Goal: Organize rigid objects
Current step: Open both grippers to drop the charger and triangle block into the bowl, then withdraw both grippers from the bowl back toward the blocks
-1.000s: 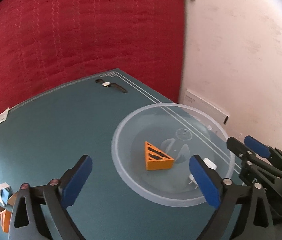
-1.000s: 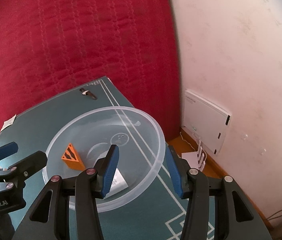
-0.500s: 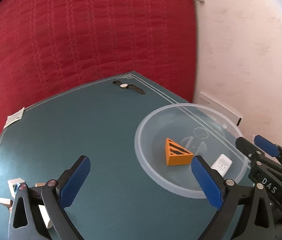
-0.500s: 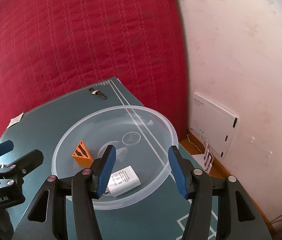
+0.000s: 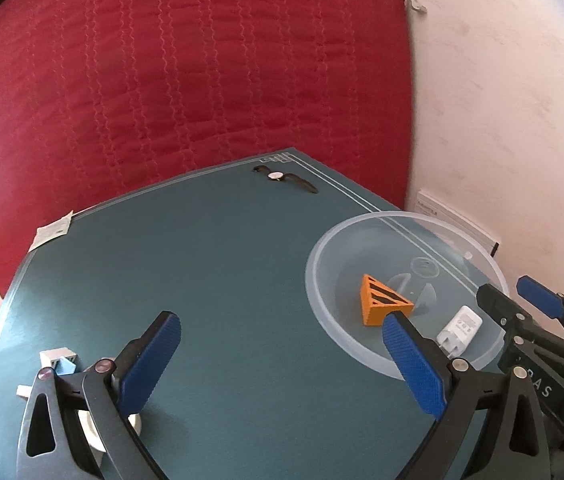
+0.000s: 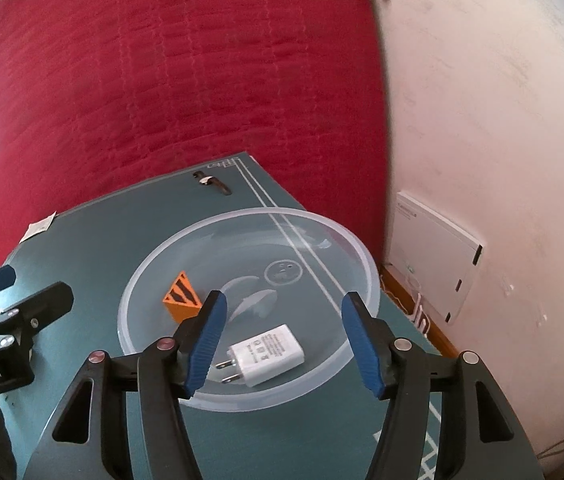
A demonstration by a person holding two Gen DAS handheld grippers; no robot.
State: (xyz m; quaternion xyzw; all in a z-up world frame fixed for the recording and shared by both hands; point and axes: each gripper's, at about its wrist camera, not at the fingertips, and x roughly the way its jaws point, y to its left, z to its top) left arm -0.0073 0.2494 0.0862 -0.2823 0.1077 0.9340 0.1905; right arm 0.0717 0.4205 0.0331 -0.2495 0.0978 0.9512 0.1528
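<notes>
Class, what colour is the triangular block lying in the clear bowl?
Orange, with dark slots; the triangular block shows best in the left wrist view.

left corner clutter: small white and pale-blue pieces (image 5: 59, 361) are sitting behind your left gripper's finger (image 5: 149, 360); you are seeing only fragments, type unclear.
white round item (image 5: 91, 432): showing between the finger arms, mostly covered.
orange wedge (image 5: 382, 302): near corner is tucking behind your blue pad.
charger label (image 6: 271, 345): print is reading too small.
watch (image 5: 285, 178): dial detail is too small.
wall panel (image 5: 456, 220): bowl rim (image 5: 362, 224) is cutting off its lower part.
</notes>
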